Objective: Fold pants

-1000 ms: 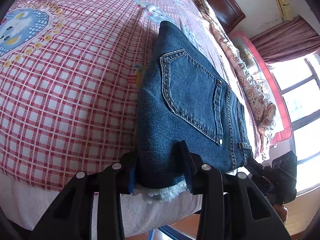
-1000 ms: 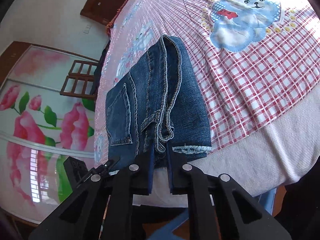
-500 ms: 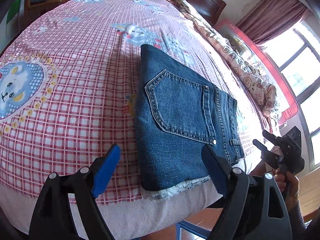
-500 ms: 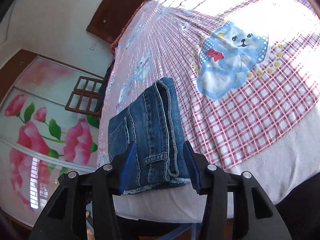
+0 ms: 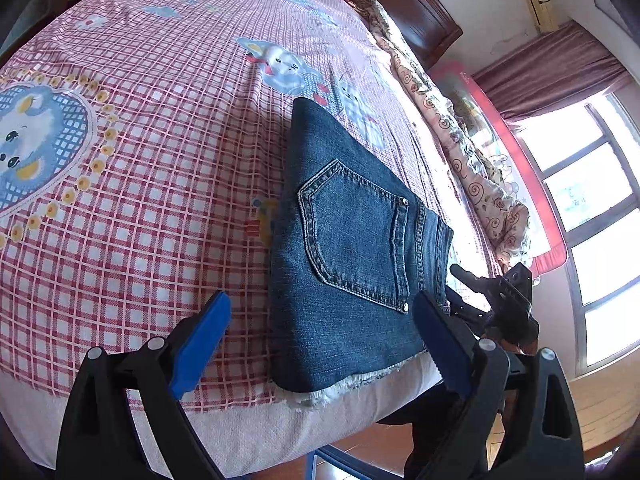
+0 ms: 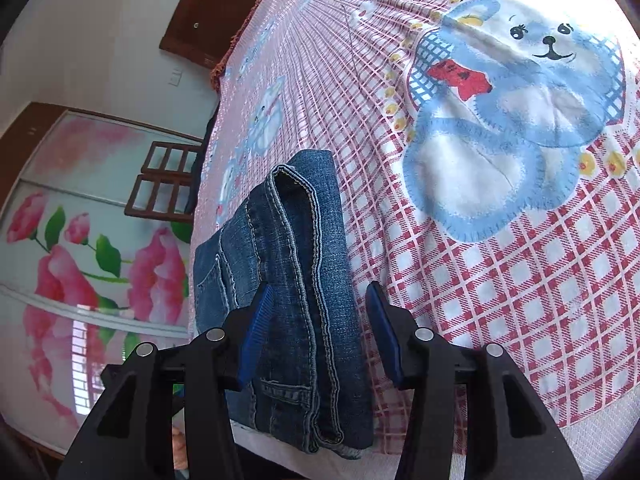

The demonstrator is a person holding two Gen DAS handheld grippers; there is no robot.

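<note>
Folded blue denim pants (image 5: pixel 352 248) lie on the red-checked bedsheet (image 5: pixel 140 200) near the bed's front edge, back pocket up and frayed hem toward me. My left gripper (image 5: pixel 320 320) is open wide, its blue pads on either side of the hem end and clear of the cloth. In the right wrist view the pants (image 6: pixel 296 280) show their waistband edge and stacked layers. My right gripper (image 6: pixel 320 304) is open, with its jaws on either side of the waist end. It also shows in the left wrist view (image 5: pixel 496 300) beside the pants.
A rolled floral blanket (image 5: pixel 460 140) lies along the bed's far side by a red rail. A dark wooden headboard (image 5: pixel 400 0) stands at the back. A wardrobe with painted flowers (image 6: pixel 80 260) and a wooden chair (image 6: pixel 164 184) stand beyond the bed. The bed's front edge drops to wooden floor.
Both grippers were shut on the pants' near edge a second ago. They have opened, let the pants rest on the bed, and drawn back slightly.
</note>
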